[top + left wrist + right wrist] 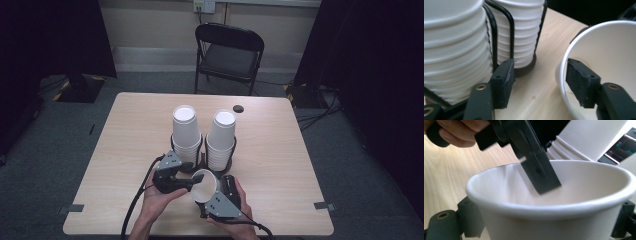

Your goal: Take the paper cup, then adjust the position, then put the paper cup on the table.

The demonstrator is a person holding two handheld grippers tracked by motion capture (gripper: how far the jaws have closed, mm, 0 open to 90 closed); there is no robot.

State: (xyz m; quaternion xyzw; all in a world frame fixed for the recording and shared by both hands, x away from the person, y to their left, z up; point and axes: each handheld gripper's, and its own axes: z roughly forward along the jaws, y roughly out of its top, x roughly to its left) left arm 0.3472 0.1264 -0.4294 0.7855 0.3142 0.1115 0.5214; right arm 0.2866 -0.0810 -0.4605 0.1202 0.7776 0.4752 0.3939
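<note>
Low on the table, near its front edge, a single white paper cup (203, 186) lies tilted, its mouth turned to the left. My right gripper (216, 190) is shut on the cup (549, 195), a pad pressed on each side of its wall. My left gripper (189, 183) is open and straddles the rim: one finger (580, 83) is inside the cup (609, 57), the other stays outside. That inner finger (537, 167) shows dipping into the mouth in the right gripper view. My left gripper (537, 81) grips nothing.
Two tall stacks of white cups (185, 132) (221, 137) stand in black wire holders (202, 150) just behind the grippers, close to the left gripper's outer finger (504, 80). A small dark disc (238, 108) lies at the table's far edge. A black folding chair (229, 52) stands beyond.
</note>
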